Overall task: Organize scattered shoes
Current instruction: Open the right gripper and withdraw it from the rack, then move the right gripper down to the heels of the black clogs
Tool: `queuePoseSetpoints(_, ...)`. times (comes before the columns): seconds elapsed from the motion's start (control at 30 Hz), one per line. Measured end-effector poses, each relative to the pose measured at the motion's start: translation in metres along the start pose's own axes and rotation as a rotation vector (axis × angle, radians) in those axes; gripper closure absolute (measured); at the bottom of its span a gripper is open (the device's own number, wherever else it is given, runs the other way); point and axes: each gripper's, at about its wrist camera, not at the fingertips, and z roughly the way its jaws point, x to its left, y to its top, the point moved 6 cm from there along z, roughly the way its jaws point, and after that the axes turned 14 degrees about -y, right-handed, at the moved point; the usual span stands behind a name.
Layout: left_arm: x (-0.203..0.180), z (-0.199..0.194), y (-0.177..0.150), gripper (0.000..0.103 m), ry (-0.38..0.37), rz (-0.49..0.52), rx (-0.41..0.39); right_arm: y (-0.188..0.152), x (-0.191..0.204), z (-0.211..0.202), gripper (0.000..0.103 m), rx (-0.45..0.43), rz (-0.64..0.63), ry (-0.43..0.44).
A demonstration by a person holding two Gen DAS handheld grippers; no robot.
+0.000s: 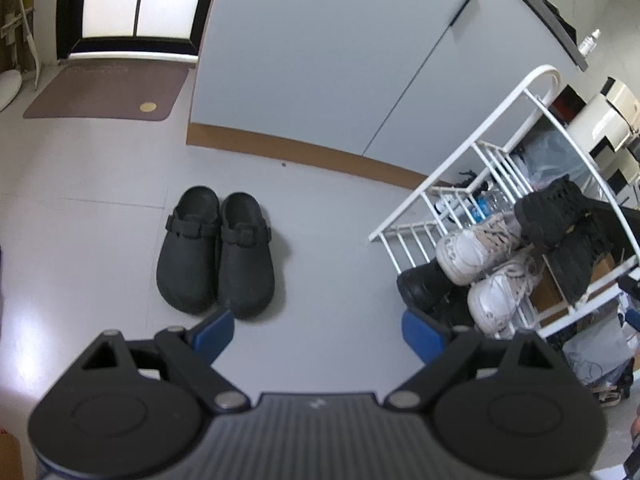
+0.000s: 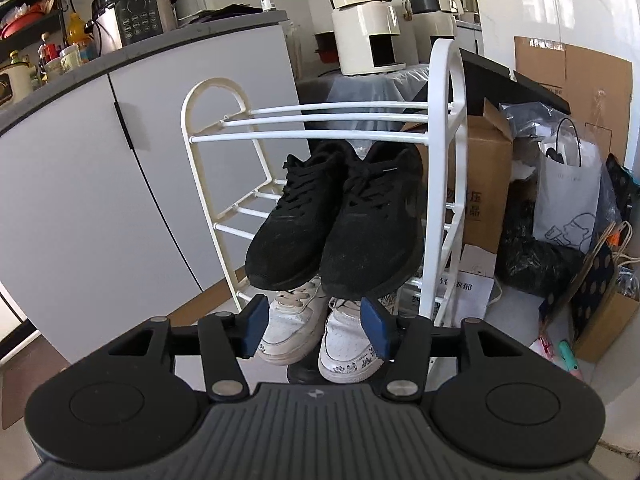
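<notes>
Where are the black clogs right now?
In the left wrist view, the black clogs sit paired on the floor, left of the white shoe rack.

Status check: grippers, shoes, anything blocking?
Left gripper open, empty. Right gripper open, empty, facing rack. Black sneakers and white sneakers racked; clogs paired on floor. Nothing blocking the clogs.
</notes>
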Motion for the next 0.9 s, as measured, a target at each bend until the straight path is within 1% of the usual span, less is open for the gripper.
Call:
queuePoseSetpoints(0.07,-0.003,-0.004,-0.001,0.010,-0.002,0.005,-0.008,-0.005,0.000,-0.003,0.046,0.009,-0.005,0.014)
queuePoseSetpoints(0.1,-0.004,-0.006,-0.001,0.010,-0.001,0.011,-0.013,-0.008,0.001,-0.005,0.043,0.009,-0.004,0.021)
queuePoseSetpoints(0.13,-0.005,-0.008,-0.002,0.010,0.002,0.018,-0.016,-0.012,0.001,-0.008,0.035,0.018,0.001,0.030)
queuePoseSetpoints(0.2,-0.005,-0.010,-0.006,0.010,0.017,0.026,-0.018,-0.018,0.003,-0.012,0.029,0.039,0.002,0.054)
queuePoseSetpoints(0.23,-0.004,-0.010,-0.009,0.010,0.024,0.022,-0.013,-0.023,0.007,-0.018,0.026,0.050,-0.017,0.092)
queuePoseSetpoints(0.27,-0.003,-0.010,-0.012,0.010,0.026,0.015,-0.006,-0.024,0.012,-0.022,0.025,0.037,-0.040,0.105)
queuePoseSetpoints(0.33,-0.003,-0.011,-0.016,0.010,0.012,-0.001,0.000,-0.025,0.019,-0.031,0.015,0.015,-0.077,0.125)
queuePoseSetpoints(0.37,-0.004,-0.012,-0.017,0.010,0.006,-0.004,0.001,-0.026,0.024,-0.036,0.013,0.003,-0.094,0.140)
queuePoseSetpoints(0.43,-0.007,-0.014,-0.019,0.010,0.012,0.014,-0.002,-0.027,0.028,-0.041,0.012,0.002,-0.109,0.174)
queuePoseSetpoints(0.47,-0.008,-0.015,-0.020,0.010,0.017,0.023,-0.004,-0.027,0.029,-0.042,0.011,0.003,-0.111,0.178)
queuePoseSetpoints(0.5,-0.008,-0.016,-0.021,0.010,0.023,0.030,-0.006,-0.028,0.032,-0.044,0.008,0.009,-0.121,0.197)
queuePoseSetpoints(0.57,-0.009,-0.019,-0.022,0.010,0.027,0.030,-0.011,-0.029,0.034,-0.043,0.007,0.022,-0.126,0.215)
queuePoseSetpoints(0.67,-0.010,-0.020,-0.021,0.010,0.020,0.019,-0.021,-0.029,0.037,-0.044,0.005,0.016,-0.155,0.222)
queuePoseSetpoints(0.7,-0.010,-0.020,-0.021,0.010,0.020,0.019,-0.023,-0.030,0.041,-0.046,0.003,0.003,-0.195,0.225)
queuePoseSetpoints(0.77,-0.012,-0.019,-0.019,0.010,0.020,0.018,-0.031,-0.033,0.045,-0.046,0.003,-0.009,-0.236,0.227)
queuePoseSetpoints(0.9,-0.014,-0.019,-0.016,0.010,0.015,0.008,-0.043,-0.038,0.049,-0.043,0.003,-0.001,-0.273,0.229)
